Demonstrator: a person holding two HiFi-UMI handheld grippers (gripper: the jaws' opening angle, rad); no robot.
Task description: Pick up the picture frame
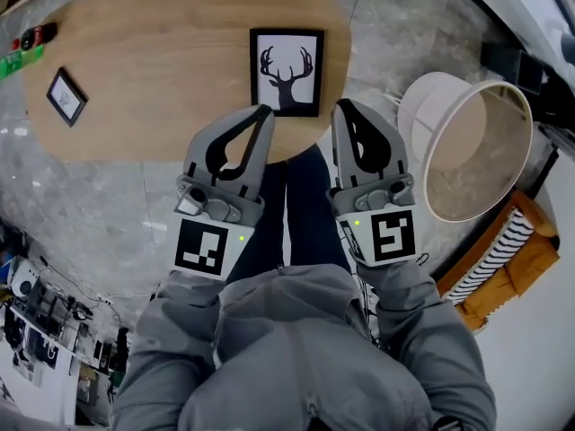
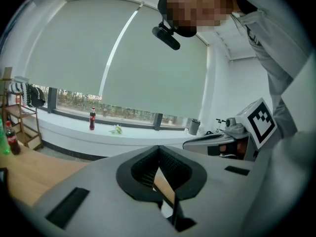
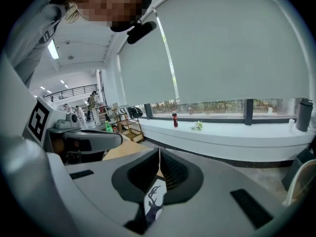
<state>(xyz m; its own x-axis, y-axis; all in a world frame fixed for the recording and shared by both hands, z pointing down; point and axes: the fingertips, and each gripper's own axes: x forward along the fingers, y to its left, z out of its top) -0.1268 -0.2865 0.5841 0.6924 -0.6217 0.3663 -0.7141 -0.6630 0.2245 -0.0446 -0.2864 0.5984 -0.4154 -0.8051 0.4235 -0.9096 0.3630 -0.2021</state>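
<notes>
Currently, item by item.

Your left tool [image 1: 262,110]: grey, jaws pressed together with nothing between them. From the head view its tip shows against the near edge of the pale oval wooden bench [image 1: 153,34].

Your right tool [image 1: 341,106]: the same, jaws pressed together and empty, beside the left one at the bench's near right edge.

One black rectangular picture frame [image 1: 287,72], holding a dark stag silhouette on white. It lies flat on the bench near its near edge, just beyond both tool tips and between them, touched by neither. The stag print shows below the closed jaws in your right gripper view [image 3: 154,204].

One small black frame with a white print [image 1: 66,96], flat on the bench, well to the left.

One white drum lampshade [image 1: 467,146], tipped on the grey marbled floor [image 1: 99,214], right of the bench.

One dark cola bottle with a red label [image 2: 92,118], upright on the far white windowsill [image 2: 133,135].
</notes>
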